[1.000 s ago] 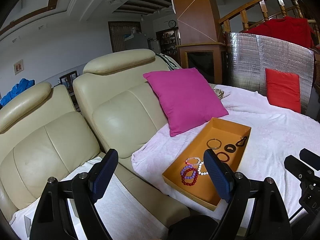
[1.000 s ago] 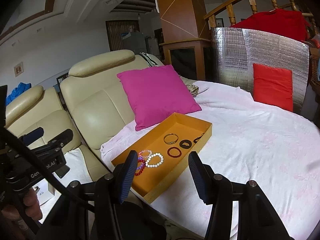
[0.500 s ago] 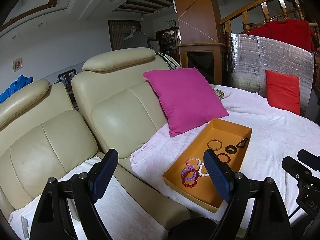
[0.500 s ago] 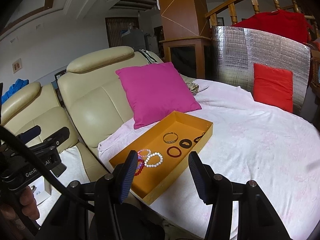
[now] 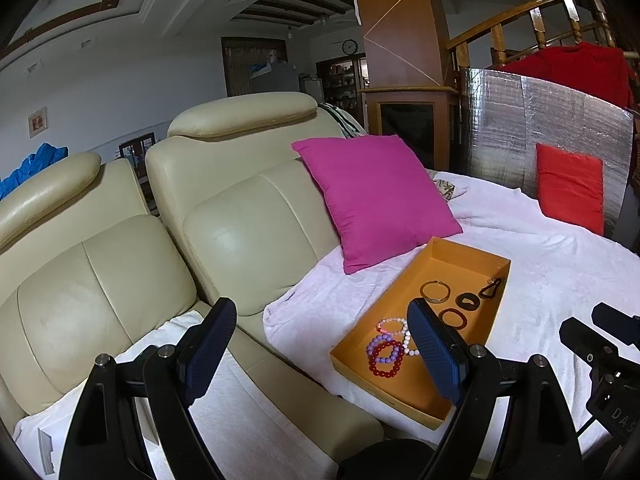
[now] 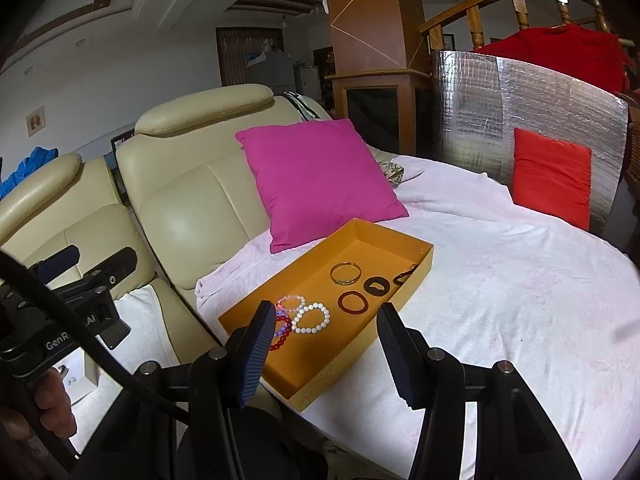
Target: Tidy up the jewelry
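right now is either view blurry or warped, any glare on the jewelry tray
Both views are sharp but fisheye-bent, with black corners. Left wrist view: the tray is evenly lit, no glare; the foil panel glints. Right wrist view: same, with a soft sheen on the sofa.

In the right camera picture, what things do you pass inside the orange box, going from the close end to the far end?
Red bead bracelet → white bead bracelet → dark red ring → thin gold bangle

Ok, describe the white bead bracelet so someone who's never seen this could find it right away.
Find the orange tray on the pale pink blanket, below the magenta cushion. The white bead bracelet lies among the beaded ones at its near end, the only all-white loop beside pink, purple and red strands.
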Demonstrator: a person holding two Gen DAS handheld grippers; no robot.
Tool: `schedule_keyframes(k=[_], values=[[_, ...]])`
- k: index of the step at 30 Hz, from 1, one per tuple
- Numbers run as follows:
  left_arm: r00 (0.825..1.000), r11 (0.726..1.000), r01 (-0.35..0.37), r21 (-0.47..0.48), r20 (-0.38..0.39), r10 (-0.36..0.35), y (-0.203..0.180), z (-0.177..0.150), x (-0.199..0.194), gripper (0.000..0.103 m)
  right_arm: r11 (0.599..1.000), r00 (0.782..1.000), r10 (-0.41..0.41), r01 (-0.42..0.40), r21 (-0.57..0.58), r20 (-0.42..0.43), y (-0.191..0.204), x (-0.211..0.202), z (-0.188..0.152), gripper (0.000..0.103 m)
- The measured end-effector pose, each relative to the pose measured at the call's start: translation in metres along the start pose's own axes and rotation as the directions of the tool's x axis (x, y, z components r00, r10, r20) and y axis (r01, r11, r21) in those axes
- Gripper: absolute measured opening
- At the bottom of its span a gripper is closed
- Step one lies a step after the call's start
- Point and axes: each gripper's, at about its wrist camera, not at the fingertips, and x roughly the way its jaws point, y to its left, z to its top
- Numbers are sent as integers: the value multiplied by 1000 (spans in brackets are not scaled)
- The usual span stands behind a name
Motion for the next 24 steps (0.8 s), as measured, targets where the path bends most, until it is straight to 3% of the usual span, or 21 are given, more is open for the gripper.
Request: schedule_keyframes(k=[24], values=[[999, 999, -36, 0, -35, 36, -6, 4, 26, 87, 999, 999, 35, -35, -26, -24, -1, 40, 12, 57]])
